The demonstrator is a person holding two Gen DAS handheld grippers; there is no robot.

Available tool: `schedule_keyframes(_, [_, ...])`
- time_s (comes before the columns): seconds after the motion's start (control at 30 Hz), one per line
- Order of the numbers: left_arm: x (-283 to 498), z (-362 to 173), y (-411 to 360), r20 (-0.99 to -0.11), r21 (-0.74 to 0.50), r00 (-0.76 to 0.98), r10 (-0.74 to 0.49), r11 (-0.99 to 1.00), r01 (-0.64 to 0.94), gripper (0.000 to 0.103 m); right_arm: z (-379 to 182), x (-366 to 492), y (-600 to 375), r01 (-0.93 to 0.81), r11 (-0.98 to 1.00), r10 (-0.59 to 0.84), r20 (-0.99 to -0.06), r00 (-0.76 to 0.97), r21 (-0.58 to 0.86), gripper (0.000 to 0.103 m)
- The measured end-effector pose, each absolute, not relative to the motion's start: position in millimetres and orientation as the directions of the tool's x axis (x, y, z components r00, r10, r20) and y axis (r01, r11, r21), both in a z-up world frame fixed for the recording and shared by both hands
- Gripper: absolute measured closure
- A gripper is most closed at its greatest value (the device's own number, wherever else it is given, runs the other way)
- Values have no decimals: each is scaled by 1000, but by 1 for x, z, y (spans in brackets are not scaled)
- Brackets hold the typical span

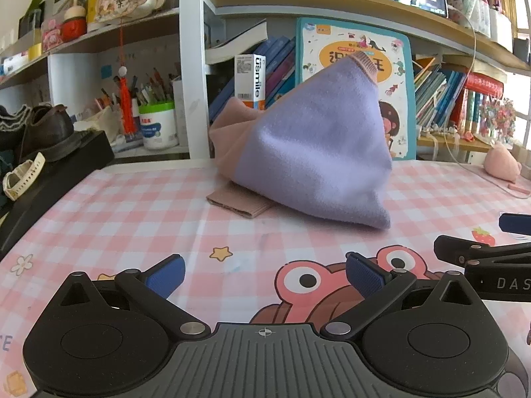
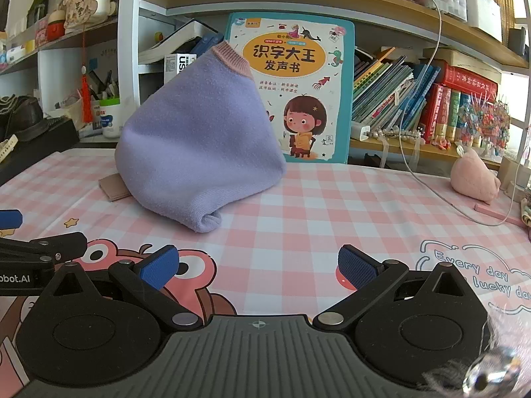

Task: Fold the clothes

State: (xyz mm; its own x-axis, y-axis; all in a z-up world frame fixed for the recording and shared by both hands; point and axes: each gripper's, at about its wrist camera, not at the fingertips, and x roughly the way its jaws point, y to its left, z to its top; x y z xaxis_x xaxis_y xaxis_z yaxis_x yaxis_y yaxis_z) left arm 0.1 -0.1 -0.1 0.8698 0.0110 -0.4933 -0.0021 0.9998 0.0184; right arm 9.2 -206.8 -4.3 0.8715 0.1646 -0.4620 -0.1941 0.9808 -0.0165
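Note:
A lilac sweater (image 1: pixel 315 152) with pink cuffs and a pink part behind it stands heaped in a cone on the pink checked tablecloth (image 1: pixel 132 219). One pink cuff (image 1: pixel 239 204) lies flat at its left foot. The right wrist view has the same sweater (image 2: pixel 199 146) left of centre, its pink ribbed edge (image 2: pixel 232 58) at the top. My left gripper (image 1: pixel 264 278) is open with nothing between its blue pads, well short of the heap. My right gripper (image 2: pixel 259 270) is open too, nothing in it, beside the left one.
A big children's book (image 2: pixel 298 89) leans on the shelves behind the sweater. A black box with shoes (image 1: pixel 49 139) sits at the left edge. A pink plush toy (image 2: pixel 474 179) and a white cable (image 2: pixel 431 192) lie at the right.

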Motion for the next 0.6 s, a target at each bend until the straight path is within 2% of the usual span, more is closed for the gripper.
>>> schedule_keyframes(0.6, [-1,0,1,-494,21,870,16,1000,-7,0,-4,9,-207,-196,980,166,-460,872,-17,0])
